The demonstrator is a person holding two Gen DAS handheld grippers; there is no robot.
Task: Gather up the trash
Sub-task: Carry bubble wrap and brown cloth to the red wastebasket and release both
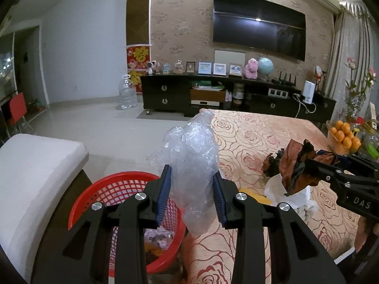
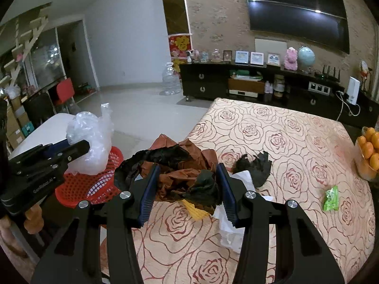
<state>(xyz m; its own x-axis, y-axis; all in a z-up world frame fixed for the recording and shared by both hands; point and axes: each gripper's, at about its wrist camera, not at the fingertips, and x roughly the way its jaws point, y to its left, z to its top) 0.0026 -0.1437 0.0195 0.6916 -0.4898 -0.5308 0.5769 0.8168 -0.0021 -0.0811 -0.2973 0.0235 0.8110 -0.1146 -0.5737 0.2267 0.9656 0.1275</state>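
My left gripper is shut on a crumpled clear plastic bag and holds it above the near rim of a red mesh basket that stands beside the table's left edge. The basket holds some trash. My right gripper is shut on a crumpled brown and black wrapper, held over the rose-patterned table. The wrapper also shows in the left wrist view. White paper, a yellow scrap, a black scrap and a green packet lie on the table.
A bowl of oranges stands at the table's right edge. A white cushioned seat is left of the basket. A dark TV cabinet and a large water bottle stand across the tiled floor.
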